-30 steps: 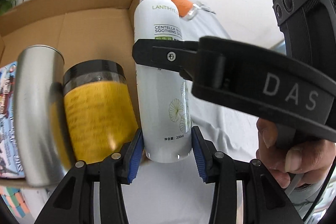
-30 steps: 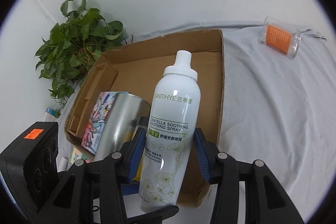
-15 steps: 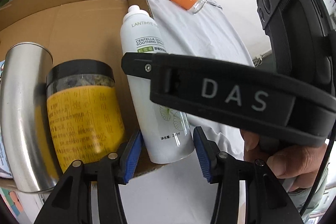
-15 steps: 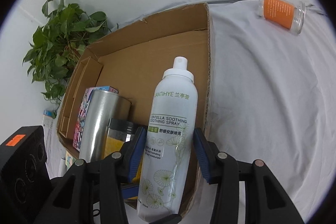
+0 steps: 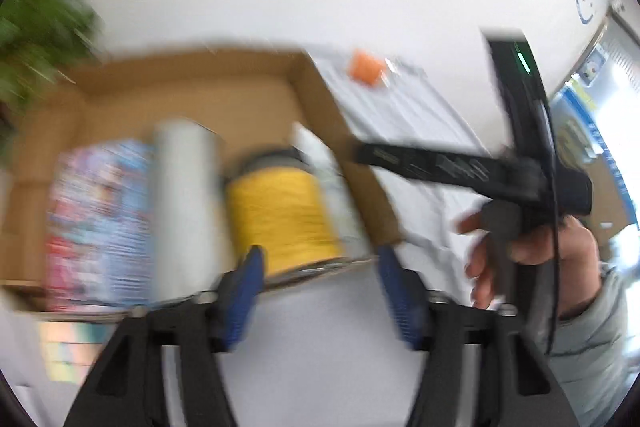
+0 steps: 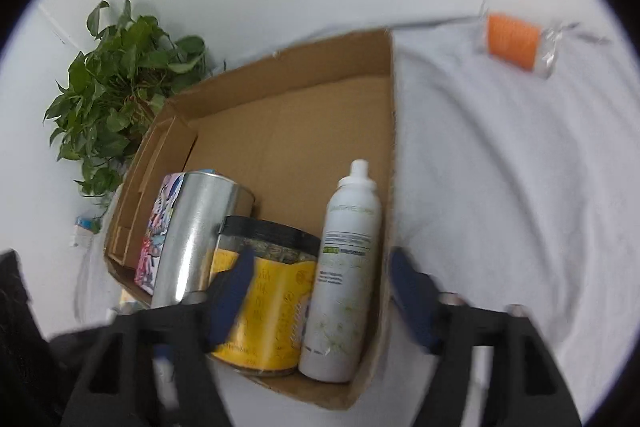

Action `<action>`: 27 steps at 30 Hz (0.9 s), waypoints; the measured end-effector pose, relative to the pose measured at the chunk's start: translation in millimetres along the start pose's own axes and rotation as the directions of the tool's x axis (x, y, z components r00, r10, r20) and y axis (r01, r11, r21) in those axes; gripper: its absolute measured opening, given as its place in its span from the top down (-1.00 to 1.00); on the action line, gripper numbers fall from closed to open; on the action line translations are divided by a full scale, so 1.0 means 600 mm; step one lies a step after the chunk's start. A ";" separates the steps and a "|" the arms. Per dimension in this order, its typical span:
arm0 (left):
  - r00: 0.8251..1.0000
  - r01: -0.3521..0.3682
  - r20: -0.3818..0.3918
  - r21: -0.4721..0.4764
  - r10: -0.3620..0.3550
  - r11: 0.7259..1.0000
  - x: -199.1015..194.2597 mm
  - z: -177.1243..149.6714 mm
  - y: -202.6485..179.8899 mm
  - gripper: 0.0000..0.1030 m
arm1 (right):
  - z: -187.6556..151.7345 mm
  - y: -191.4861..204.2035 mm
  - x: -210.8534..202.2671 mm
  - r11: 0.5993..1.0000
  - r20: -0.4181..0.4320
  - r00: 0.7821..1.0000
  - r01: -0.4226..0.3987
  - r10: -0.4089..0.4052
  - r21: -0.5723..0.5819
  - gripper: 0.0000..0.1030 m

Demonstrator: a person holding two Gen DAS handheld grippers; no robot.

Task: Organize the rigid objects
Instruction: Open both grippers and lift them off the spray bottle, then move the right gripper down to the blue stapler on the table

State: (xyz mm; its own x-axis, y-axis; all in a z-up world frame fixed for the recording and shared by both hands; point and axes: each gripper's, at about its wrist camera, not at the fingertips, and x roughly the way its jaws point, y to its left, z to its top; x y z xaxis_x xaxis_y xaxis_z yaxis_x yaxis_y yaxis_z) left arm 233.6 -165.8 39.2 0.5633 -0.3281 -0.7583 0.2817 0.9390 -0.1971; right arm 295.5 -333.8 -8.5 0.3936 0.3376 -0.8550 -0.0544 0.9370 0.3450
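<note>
Both wrist cameras look forward and steeply down along their fingers at close range. Each takes in the cardboard box [image 5: 192, 95] [image 6: 288, 131], the plant [image 5: 40, 23] [image 6: 120, 87] and the orange-labelled jar [image 5: 366, 69] [image 6: 512, 41]; the left view is blurred.

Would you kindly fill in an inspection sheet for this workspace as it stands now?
Surface: table under a white cloth, wrinkled.
Job's things: cardboard box holding, in a row, a colourful carton, steel cylinder, yellow-labelled jar and white spray bottle, all upright; orange-labelled clear jar lying outside on the cloth.
Clutter: pastel block beside the box, blurred.
Grippers: left gripper and right gripper open, jaws just widened, nothing gripped.
Cables: black lead across the person's hand.
Surroundings: potted plant, white wall.
</note>
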 end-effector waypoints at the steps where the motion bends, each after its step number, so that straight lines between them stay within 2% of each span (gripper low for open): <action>1: 0.995 -0.075 0.063 0.014 0.074 0.997 -0.040 -0.013 0.013 -0.75 | -0.012 0.007 -0.019 0.999 0.042 0.998 0.039 -0.038 -0.024 -0.77; 2: 0.985 -0.133 0.114 0.019 0.130 0.991 -0.069 -0.023 0.024 -1.00 | -0.030 0.017 -0.038 0.993 0.079 0.992 0.100 -0.095 -0.058 -0.77; 3: 0.963 -0.202 0.187 0.015 0.196 0.979 -0.111 -0.040 0.040 -0.99 | -0.046 0.024 -0.050 0.985 0.100 0.985 0.151 -0.143 -0.080 -0.77; 6: 0.926 -0.286 0.251 -0.012 0.280 0.958 -0.179 -0.080 0.094 -0.99 | -0.107 0.058 -0.073 0.952 0.140 0.958 0.270 -0.251 -0.141 -0.77; 10: 0.903 -0.338 0.254 -0.079 0.347 0.938 -0.259 -0.148 0.147 -0.99 | -0.192 0.111 -0.093 0.936 0.191 0.948 0.291 -0.254 -0.197 -0.77; 12: 0.904 -0.337 0.248 -0.088 0.348 0.937 -0.287 -0.197 0.164 -0.96 | -0.237 0.142 -0.106 0.932 0.219 0.947 0.284 -0.236 -0.224 -0.77; 13: 0.907 -0.331 0.245 -0.085 0.342 0.940 -0.282 -0.213 0.172 -0.88 | -0.253 0.154 -0.112 0.933 0.227 0.948 0.274 -0.221 -0.234 -0.68; 14: 0.915 -0.314 0.243 -0.073 0.323 0.946 -0.299 -0.243 0.175 -0.32 | -0.275 0.168 -0.120 0.935 0.235 0.953 0.251 -0.192 -0.249 -0.51; 15: 0.928 -0.289 0.226 -0.059 0.295 0.956 -0.307 -0.269 0.177 0.70 | -0.292 0.180 -0.127 0.937 0.233 0.959 0.223 -0.162 -0.268 0.01; 16: 0.945 -0.258 0.192 -0.068 0.267 0.964 -0.296 -0.289 0.183 1.00 | -0.310 0.195 -0.132 0.938 0.223 0.967 0.185 -0.121 -0.293 0.14; 17: 0.955 -0.229 0.169 -0.096 0.242 0.969 -0.287 -0.311 0.196 0.95 | -0.331 0.211 -0.138 0.936 0.212 0.975 0.133 -0.065 -0.326 0.14; 18: 0.960 -0.209 0.162 -0.115 0.226 0.971 -0.284 -0.327 0.193 0.95 | -0.352 0.226 -0.144 0.927 0.207 0.978 0.092 -0.016 -0.363 -0.02; 19: 0.966 -0.183 0.159 -0.143 0.205 0.973 -0.287 -0.350 0.196 0.93 | -0.376 0.245 -0.148 0.914 0.213 0.977 0.070 0.019 -0.399 -0.54; 20: 0.968 -0.174 0.151 -0.171 0.201 0.970 -0.291 -0.377 0.202 0.47 | -0.406 0.267 -0.150 0.898 0.207 0.976 0.032 0.067 -0.440 -0.76; 21: 0.969 -0.186 0.124 -0.199 0.214 0.962 -0.291 -0.401 0.208 -0.57 | -0.430 0.285 -0.149 0.879 0.205 0.973 0.005 0.105 -0.477 -0.85; 22: 0.970 -0.193 0.105 -0.222 0.220 0.956 -0.283 -0.413 0.212 -0.99 | -0.454 0.304 -0.145 0.855 0.225 0.966 0.010 0.125 -0.518 -0.85; 23: 0.975 -0.162 0.102 -0.278 0.197 0.947 -0.286 -0.442 0.222 -0.88 | -0.478 0.323 -0.136 0.823 0.205 0.968 -0.002 0.144 -0.568 -0.85; 25: 0.992 -0.094 0.054 -0.333 0.118 0.938 -0.275 -0.477 0.235 -0.88 | -0.511 0.358 -0.107 0.774 0.142 0.980 -0.019 0.140 -0.632 -0.85; 27: 0.995 -0.100 -0.009 -0.348 0.103 0.932 -0.252 -0.496 0.243 -0.68 | -0.531 0.385 -0.076 0.740 0.091 0.985 -0.049 0.148 -0.671 -0.85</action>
State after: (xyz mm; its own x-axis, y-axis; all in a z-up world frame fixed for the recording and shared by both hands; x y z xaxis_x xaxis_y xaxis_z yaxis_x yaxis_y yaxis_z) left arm -41.5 51.0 -59.7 0.5825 -0.2287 -0.7800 -0.0637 0.9438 -0.3243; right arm -27.4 -104.5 -13.5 0.4633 0.4626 -0.7558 -0.6751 0.7368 0.0371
